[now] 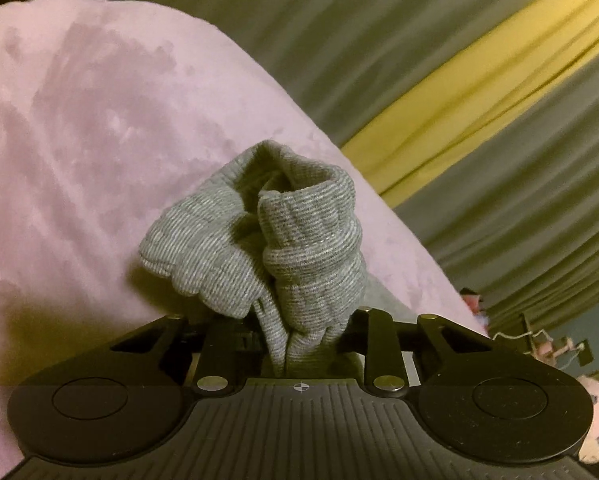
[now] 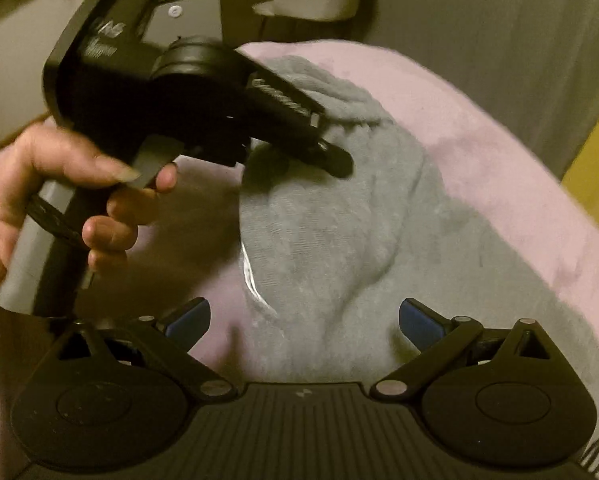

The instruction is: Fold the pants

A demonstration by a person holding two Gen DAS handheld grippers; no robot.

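Left gripper (image 1: pixel 299 332): jaws closed on a bunched ribbed cuff of the grey sweatpants (image 1: pixel 267 236), raised above the pink blanket (image 1: pixel 79 140). Sweatpants body lies spread on the blanket. Right gripper (image 2: pixel 304 322): blue-padded jaws wide apart, holding nothing, above the fabric.

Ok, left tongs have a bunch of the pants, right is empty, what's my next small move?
Probably close the open right tongs on the grey knit pants lying just ahead on the pink plush blanket; the left tongs already pinch a bunched cuff, so a second grip lets you spread it.
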